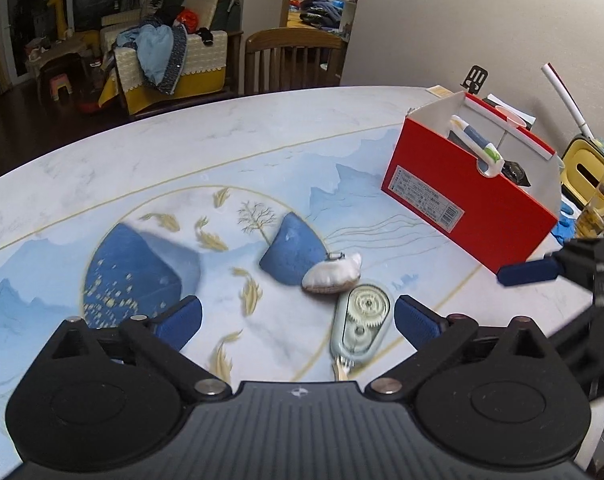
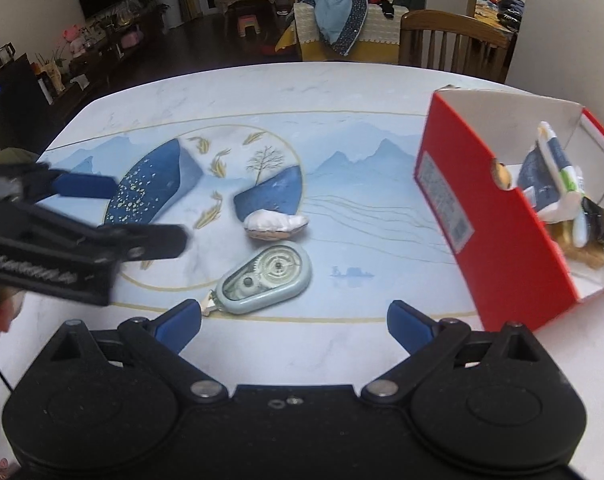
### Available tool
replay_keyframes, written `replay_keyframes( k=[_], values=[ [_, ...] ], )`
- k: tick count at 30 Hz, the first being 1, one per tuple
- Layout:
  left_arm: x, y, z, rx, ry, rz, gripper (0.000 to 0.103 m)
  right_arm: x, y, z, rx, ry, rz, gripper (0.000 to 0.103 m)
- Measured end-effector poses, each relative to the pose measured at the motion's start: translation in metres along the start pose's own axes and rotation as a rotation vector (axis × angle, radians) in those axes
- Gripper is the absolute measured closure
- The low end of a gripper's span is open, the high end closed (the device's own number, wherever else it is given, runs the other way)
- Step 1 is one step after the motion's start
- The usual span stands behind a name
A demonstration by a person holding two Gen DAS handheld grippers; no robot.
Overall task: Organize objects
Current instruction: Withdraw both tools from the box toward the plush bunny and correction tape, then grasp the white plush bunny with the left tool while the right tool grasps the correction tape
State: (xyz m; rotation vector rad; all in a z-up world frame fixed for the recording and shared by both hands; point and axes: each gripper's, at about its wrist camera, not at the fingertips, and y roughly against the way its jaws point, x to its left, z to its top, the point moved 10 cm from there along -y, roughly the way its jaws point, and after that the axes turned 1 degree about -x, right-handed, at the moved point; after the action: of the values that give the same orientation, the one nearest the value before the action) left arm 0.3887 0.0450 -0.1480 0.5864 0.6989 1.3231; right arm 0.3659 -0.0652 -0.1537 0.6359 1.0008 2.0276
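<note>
A pale green correction-tape dispenser (image 1: 362,322) (image 2: 266,279) lies on the table, with a white shell-like pincushion (image 1: 332,273) (image 2: 275,224) just beyond it. My left gripper (image 1: 297,320) is open and empty, its fingers on either side of the dispenser, above it. My right gripper (image 2: 293,322) is open and empty, just short of the dispenser. An open red box (image 1: 466,196) (image 2: 498,224) stands to the right and holds a white tube and other small items.
The table (image 1: 181,148) has a blue mountain print. A wooden chair (image 1: 293,60) stands at its far edge. A yellow object (image 1: 590,176) and a white stick sit behind the box by the wall. The left gripper shows in the right wrist view (image 2: 61,216).
</note>
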Motion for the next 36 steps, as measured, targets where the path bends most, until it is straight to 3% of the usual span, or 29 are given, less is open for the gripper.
replay_keyframes(
  k=[8, 15, 23, 27, 31, 33, 36],
  values=[
    [-0.016, -0.047, 0.019, 0.056, -0.057, -0.014, 0.000, 0.022, -0.026, -0.004, -0.003, 0.042, 0.022, 0.004],
    [-0.027, -0.090, 0.016, 0.151, -0.099, -0.033, 0.000, 0.033, -0.048, -0.002, -0.008, 0.067, 0.004, 0.006],
    [-0.018, -0.111, 0.013, 0.185, -0.098, -0.039, 0.001, 0.039, -0.063, 0.002, -0.022, 0.091, -0.013, 0.008],
    [-0.014, -0.115, 0.011, 0.195, -0.090, -0.054, 0.002, 0.040, -0.068, 0.003, -0.019, 0.090, -0.010, 0.015],
    [-0.012, -0.116, 0.011, 0.193, -0.071, -0.084, 0.011, 0.039, -0.072, 0.002, -0.025, 0.096, -0.022, 0.015],
    [-0.011, -0.116, 0.013, 0.185, -0.049, -0.100, 0.029, 0.037, -0.073, 0.002, -0.029, 0.090, -0.027, 0.019],
    [-0.009, -0.115, 0.016, 0.178, -0.058, -0.094, 0.046, 0.033, -0.074, 0.002, -0.023, 0.065, -0.023, 0.023]
  ],
)
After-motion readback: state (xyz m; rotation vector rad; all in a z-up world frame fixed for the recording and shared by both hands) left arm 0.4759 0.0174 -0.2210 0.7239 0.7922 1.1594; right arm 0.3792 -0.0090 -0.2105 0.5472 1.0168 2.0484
